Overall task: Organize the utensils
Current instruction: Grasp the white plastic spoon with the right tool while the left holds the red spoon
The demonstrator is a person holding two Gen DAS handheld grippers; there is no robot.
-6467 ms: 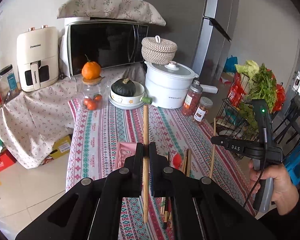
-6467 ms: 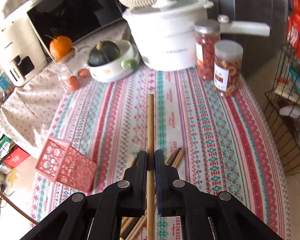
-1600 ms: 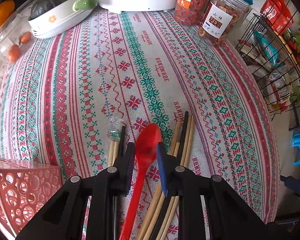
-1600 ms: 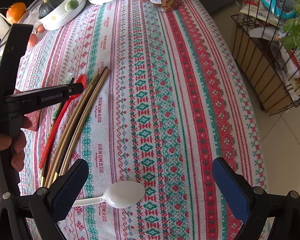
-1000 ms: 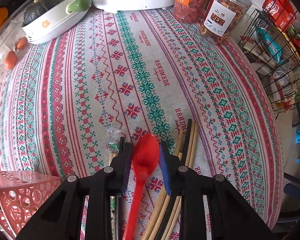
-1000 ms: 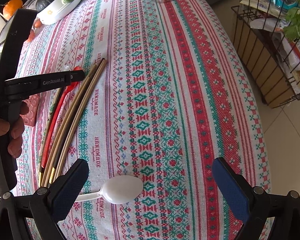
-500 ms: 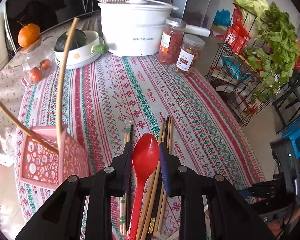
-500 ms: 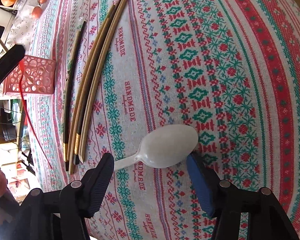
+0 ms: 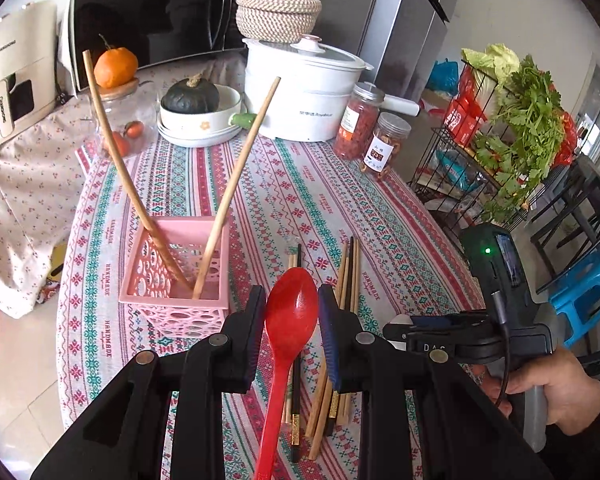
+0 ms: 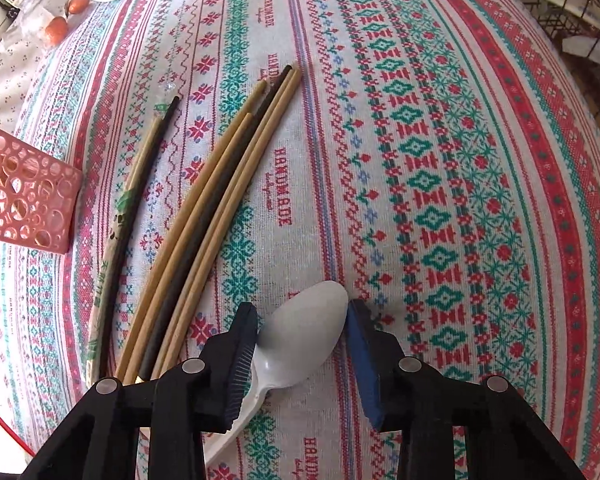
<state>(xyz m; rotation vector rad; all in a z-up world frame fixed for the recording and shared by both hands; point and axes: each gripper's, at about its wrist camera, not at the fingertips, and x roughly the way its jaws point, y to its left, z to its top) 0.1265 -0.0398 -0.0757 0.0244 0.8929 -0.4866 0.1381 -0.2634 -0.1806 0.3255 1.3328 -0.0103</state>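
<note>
White spoon between right claw pads

Daylight fills a home kitchen. A table under a striped red-and-green tablecloth fills the middle, and behind it a microwave sits on a flower-print cloth beside a cream appliance. A tall grey fridge stands against the pale wall. Off to the right, a black wire rack holds leafy greens, with a blue plastic stool near it. Pale floor tiles show at lower left.
</note>
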